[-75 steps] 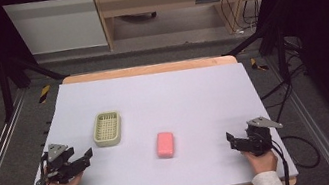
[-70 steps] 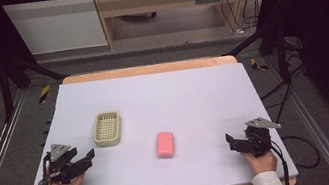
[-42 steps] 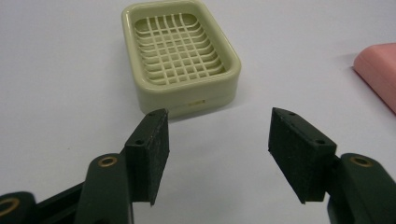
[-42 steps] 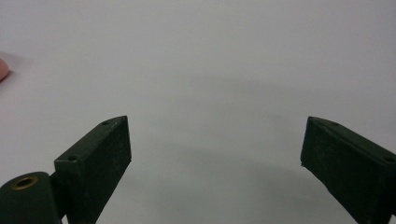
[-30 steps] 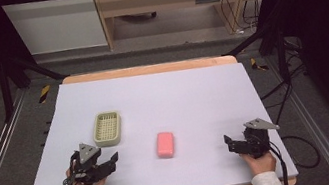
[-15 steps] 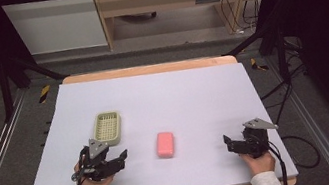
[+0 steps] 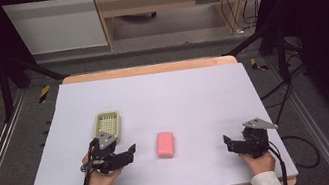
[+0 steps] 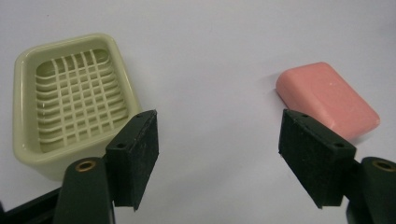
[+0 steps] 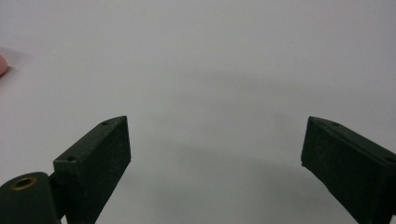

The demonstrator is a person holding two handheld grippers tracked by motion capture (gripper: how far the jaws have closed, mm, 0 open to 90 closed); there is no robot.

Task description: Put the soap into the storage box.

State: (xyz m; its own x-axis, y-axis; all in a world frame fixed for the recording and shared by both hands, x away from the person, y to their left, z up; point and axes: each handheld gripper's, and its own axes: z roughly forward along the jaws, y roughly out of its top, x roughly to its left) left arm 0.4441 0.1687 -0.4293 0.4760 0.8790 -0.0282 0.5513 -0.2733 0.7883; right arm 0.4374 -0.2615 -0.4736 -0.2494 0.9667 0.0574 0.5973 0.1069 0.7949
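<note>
Since the earlier frames, the left gripper (image 7: 131,152) has been carried from the near left corner of the table (image 7: 202,86) inward, toward the middle, and its jaws have just been opening with nothing between them. It is now held low over the white surface, just near of the soap dish (image 7: 108,125) and to the left of the pink soap bar (image 7: 165,144), with its jaws pointed toward the bar. In the left gripper view the two black jaws are seen spread apart, only bare table surface lying between them; the cream soap dish (image 8: 70,102) with its gridded floor is seen beyond the left jaw, and the pink soap bar (image 8: 329,100) beyond the right jaw, untouched by either. The bar is lying flat on the table near its middle, well apart from the dish and a little nearer the person.

The right gripper (image 7: 228,143) is held at the near right of the table, well apart from the bar. In the right gripper view its jaws are spread wide over bare white surface and nothing is gripped.
</note>
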